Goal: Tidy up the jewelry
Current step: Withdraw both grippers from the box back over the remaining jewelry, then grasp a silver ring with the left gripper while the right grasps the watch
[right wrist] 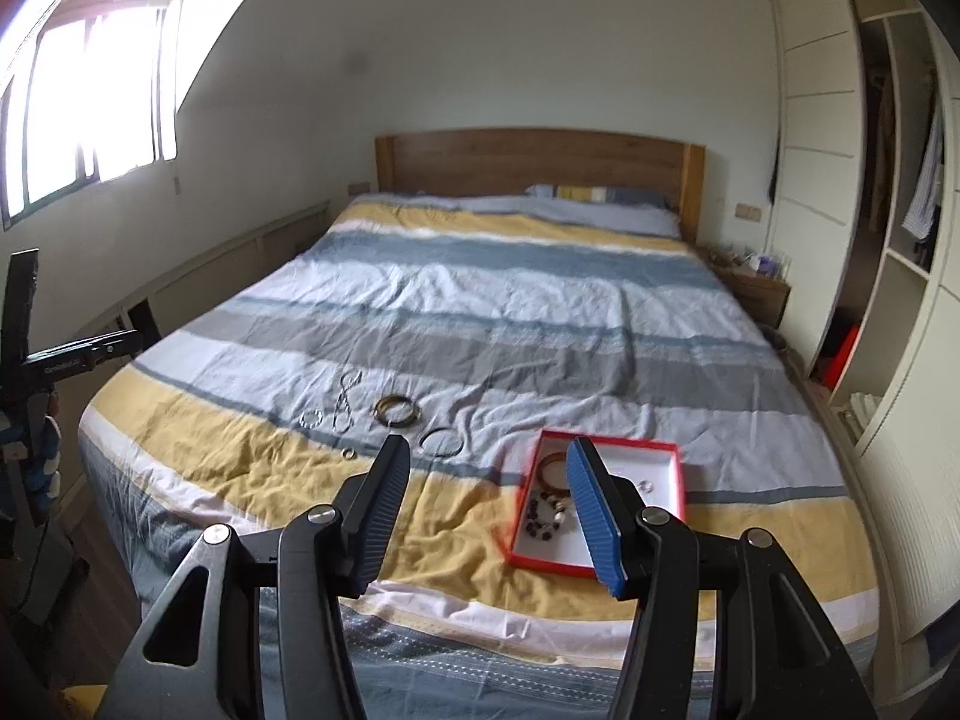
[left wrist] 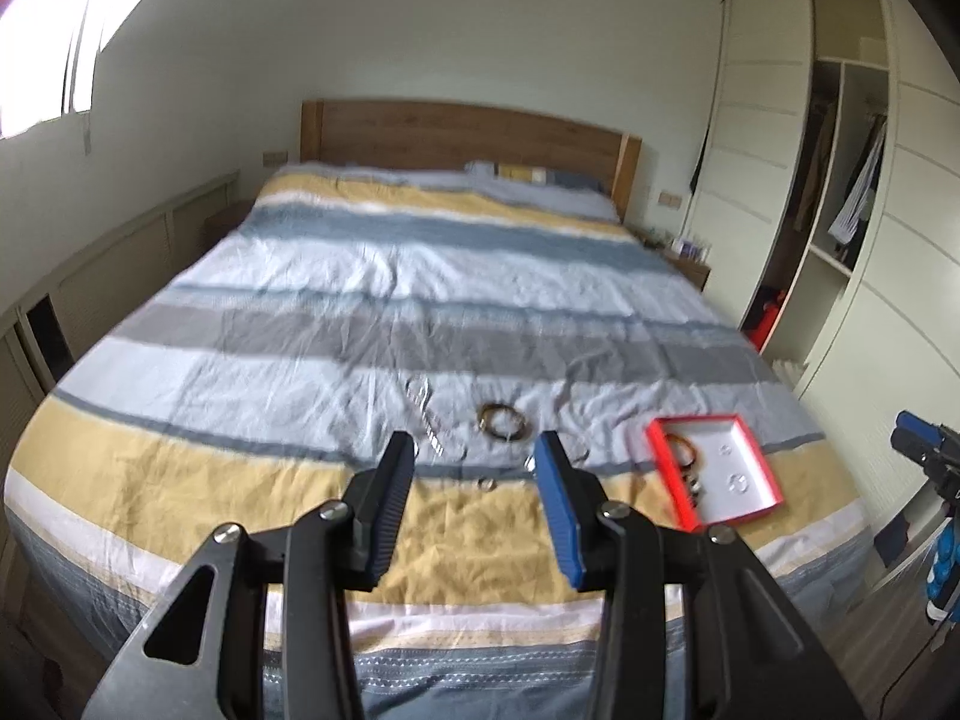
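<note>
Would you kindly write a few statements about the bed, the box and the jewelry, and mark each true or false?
1. The red box lies on the bed. True.
2. The box is empty. False: a bead bracelet and other pieces lie in it.
3. The left tool holds a bangle. False: its jaws stand open with nothing between them.
4. The brown bangles lie outside the box. True.
5. The right tool is open and holds nothing. True.
6. The chain lies in the box. False: it lies on the cover, left of the bangles.

Creased cloth bedspread [right wrist: 480, 312], wood headboard [right wrist: 540, 162]
</note>
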`<state>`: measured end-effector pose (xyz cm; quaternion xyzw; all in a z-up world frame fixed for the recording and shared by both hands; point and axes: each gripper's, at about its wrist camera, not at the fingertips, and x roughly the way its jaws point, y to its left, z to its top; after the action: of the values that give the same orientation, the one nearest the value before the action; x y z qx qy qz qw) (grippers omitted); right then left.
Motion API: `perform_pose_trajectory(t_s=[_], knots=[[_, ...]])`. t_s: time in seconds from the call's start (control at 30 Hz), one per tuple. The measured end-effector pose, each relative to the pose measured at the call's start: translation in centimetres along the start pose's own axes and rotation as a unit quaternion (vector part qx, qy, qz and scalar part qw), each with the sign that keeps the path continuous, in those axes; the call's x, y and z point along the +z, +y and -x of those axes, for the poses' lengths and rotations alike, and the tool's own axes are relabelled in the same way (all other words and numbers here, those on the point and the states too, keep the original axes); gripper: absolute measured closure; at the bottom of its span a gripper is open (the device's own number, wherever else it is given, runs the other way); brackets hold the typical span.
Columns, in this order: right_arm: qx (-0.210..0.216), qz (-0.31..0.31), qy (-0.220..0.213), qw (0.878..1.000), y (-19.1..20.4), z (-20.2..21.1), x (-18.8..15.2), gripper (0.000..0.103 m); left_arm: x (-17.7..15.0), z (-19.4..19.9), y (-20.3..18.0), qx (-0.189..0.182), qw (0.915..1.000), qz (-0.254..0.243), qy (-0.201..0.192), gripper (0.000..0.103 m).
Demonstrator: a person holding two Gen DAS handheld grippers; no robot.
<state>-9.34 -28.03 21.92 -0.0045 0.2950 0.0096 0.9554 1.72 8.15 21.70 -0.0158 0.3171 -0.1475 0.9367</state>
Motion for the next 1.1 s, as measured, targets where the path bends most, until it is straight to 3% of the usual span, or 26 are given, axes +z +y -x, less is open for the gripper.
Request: perform_pose_trajectory(t_s=[0.33, 0.67, 1.1], knots=[[0.041, -0.004, 0.062, 0.997, 1.4, -10.5, -1.3, 0.049, -4.2, -9.6, 3.0, 0.026, 0.9952, 0.027, 0.091, 0.063], [0.07, -0.019, 0.124, 0.99, 1.3, -19.6, -3.4, 0.049, -7.6, -17.7, 2.6, 0.011, 0.9886, 0.034, 0.146, 0.063], [0.087, -0.032, 0.162, 0.982, 0.6, -27.1, -4.9, 0.049, -9.7, -24.4, 2.6, 0.003, 0.9817, 0.044, 0.185, 0.063]])
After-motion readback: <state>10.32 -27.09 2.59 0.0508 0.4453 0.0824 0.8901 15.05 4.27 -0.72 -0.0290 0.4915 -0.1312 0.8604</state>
